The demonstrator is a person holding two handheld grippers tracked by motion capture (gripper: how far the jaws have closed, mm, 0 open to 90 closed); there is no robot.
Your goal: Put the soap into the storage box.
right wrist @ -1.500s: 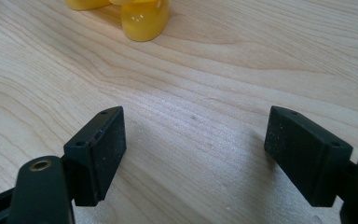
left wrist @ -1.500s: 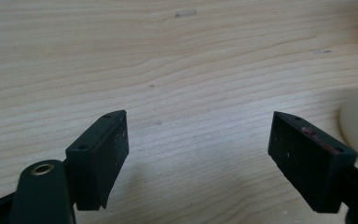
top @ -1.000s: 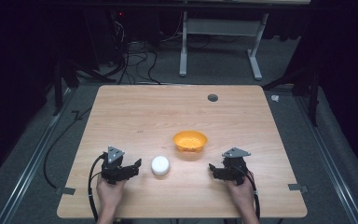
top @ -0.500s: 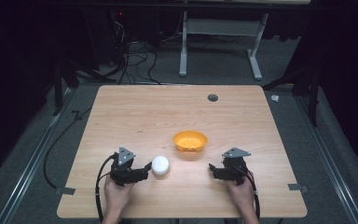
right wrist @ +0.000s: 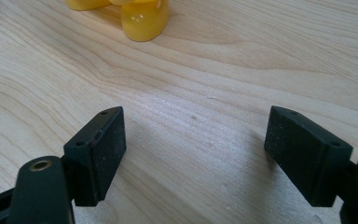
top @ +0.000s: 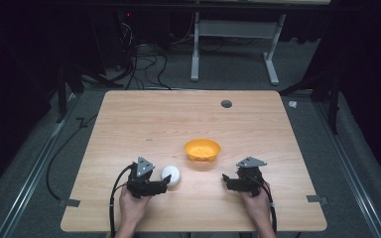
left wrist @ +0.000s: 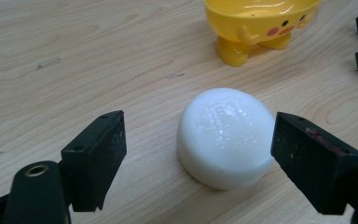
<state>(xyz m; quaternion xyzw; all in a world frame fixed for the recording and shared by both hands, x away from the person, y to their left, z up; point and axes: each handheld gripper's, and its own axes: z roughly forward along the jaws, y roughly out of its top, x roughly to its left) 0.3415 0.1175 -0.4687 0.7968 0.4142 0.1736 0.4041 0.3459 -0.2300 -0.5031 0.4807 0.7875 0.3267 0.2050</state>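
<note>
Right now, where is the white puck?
In the high view the white puck lies on the table near its front edge, left of centre, between the open left claw tips, below-left of the yellow bowl.

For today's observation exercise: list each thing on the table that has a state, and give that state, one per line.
Left hand-held gripper: open, jaws either side of the puck, not clamped.
Right hand-held gripper: open, nothing between its jaws.
Puck: white, flat on the table, ungripped.
Bowl: yellow, upright, looks empty.

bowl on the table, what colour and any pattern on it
Yellow bowl with small black eyes and pink cheeks; clearest in the left gripper view.
</note>
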